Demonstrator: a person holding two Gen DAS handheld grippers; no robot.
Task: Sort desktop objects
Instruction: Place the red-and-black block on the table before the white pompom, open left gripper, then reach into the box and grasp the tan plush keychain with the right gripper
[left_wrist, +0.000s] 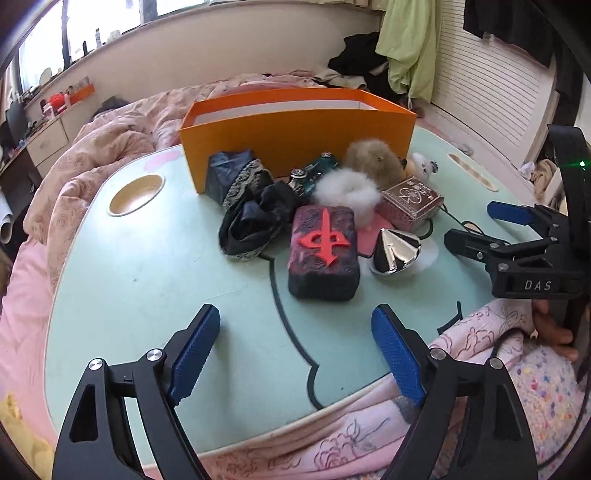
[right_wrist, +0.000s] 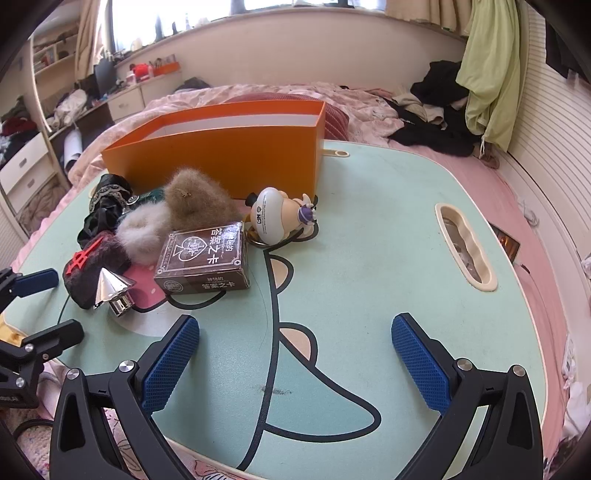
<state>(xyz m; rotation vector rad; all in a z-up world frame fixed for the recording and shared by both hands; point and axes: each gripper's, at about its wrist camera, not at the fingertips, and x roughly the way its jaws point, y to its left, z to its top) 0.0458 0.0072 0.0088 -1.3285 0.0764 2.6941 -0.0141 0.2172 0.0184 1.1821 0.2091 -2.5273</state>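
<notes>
We look along two handheld grippers over a pale green lap table set on a bed with pink bedding.

Our left gripper hovers above the near edge of the table with its blue pads spread wide and nothing between them. Our right gripper also stands wide apart and holds nothing, with bare table beneath it.

A cluster of small things lies near the middle of the table. Closest to the left gripper is a dark block with a red character. Just beside it, on its right in the left view, lies a shiny silver cone. Behind these sit a white fluffy ball, a brown fluffy ball and a brown card box. A heap of dark cloth lies to the left of the block. A small white figurine lies on its side just behind the card box.

An open orange box stands at the far side, directly behind the cluster.
</notes>
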